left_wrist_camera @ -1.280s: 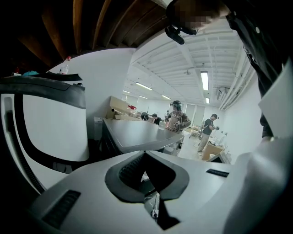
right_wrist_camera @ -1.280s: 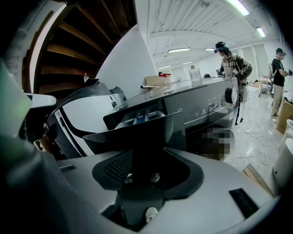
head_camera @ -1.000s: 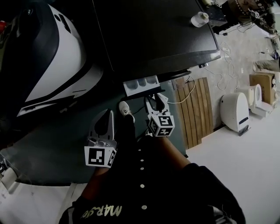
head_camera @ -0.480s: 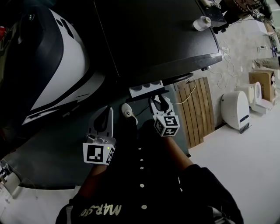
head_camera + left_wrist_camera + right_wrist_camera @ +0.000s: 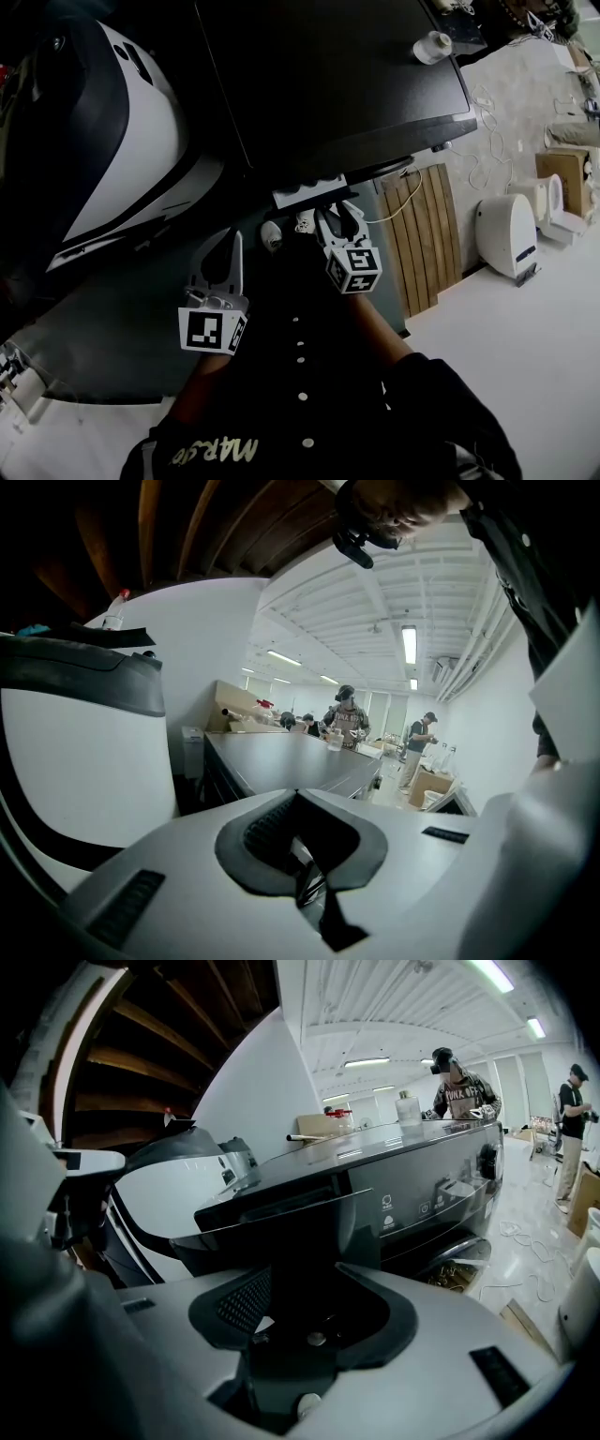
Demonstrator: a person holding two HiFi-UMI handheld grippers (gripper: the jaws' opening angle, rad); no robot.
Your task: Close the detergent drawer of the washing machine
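Right tool (image 5: pixel 337 214), jaws apart, meets detergent drawer (image 5: pixel 302 194).

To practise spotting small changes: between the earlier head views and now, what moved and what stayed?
The detergent drawer has slid further into the washing machine; less of its white tray shows. The right gripper, jaws apart at the drawer's front, followed it toward the machine. The left gripper stayed back, shut and empty.

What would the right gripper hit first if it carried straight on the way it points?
The detergent drawer. Its dark front sits directly ahead of the right gripper, filling the gap between the open jaws. It looks very close, possibly touching, but the depth is unclear.
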